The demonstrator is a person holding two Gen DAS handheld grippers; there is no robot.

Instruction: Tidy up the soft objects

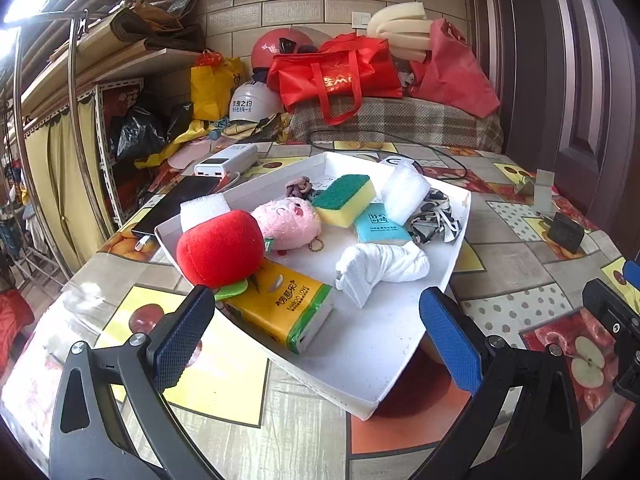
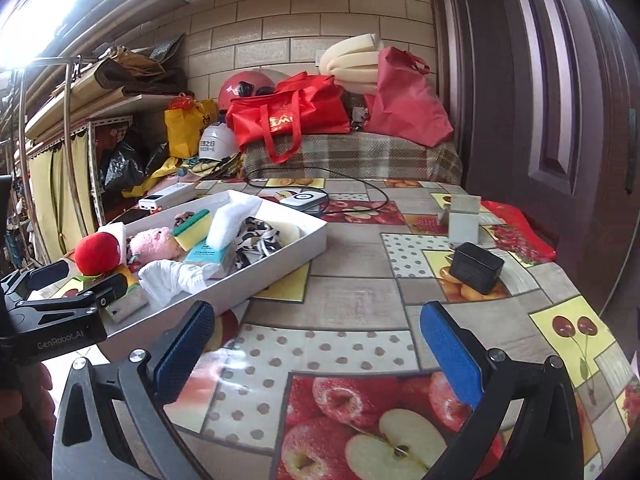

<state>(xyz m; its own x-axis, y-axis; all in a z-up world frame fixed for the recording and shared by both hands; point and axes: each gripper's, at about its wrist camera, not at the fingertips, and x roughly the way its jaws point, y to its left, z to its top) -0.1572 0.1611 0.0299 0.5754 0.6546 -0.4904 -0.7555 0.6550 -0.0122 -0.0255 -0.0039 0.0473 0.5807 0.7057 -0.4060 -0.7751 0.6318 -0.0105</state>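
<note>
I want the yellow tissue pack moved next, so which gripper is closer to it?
Left. The left gripper is open right at the yellow tissue pack, at the white tray's near end. The right gripper is open over bare tablecloth, right of the tray.

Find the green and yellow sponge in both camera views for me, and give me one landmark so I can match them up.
Left wrist: the sponge sits mid-frame, just above centre, in the white tray, right of the pink plush.
Right wrist: the sponge is left of centre, in the tray's far part, again right of the pink plush.
Shared landmark: the red apple plush at the tray's left end.
</note>
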